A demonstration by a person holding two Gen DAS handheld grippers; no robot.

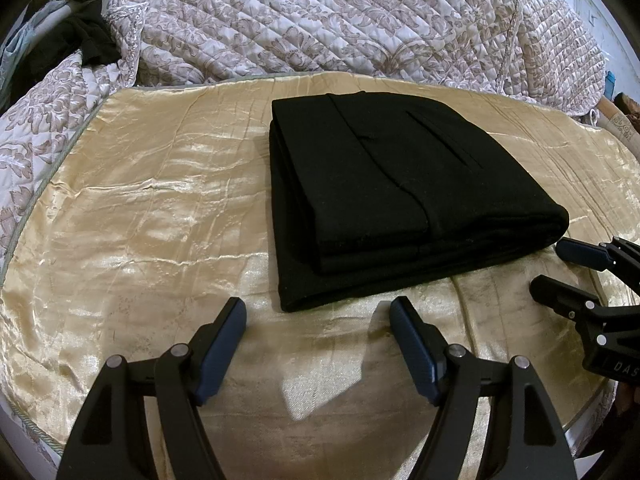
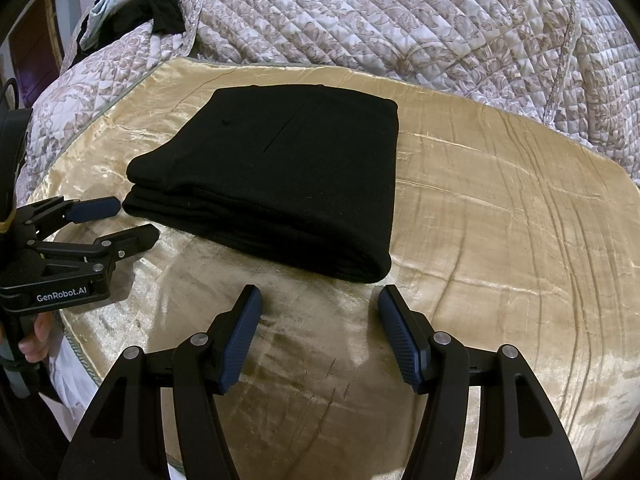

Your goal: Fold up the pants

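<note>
The black pants (image 1: 400,196) lie folded into a neat stack on the gold satin sheet (image 1: 140,208) (quilted bedspread (image 1: 320,16) behind). Both the left gripper (image 1: 318,312) and the right gripper (image 2: 320,300) hover just short of them, jaws released, grasping nothing.

Left tool (image 1: 318,320) & right tool (image 2: 320,308) both agape, empty, angled down.

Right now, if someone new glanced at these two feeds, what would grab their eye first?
The black pants, folded into a neat layered stack, sit dark against the shiny gold bedspread in the middle of both views. Just short of the stack's near edge, the left tongs and right tongs are open and empty. Behind, a rumpled floral quilt is heaped along the far side.
</note>
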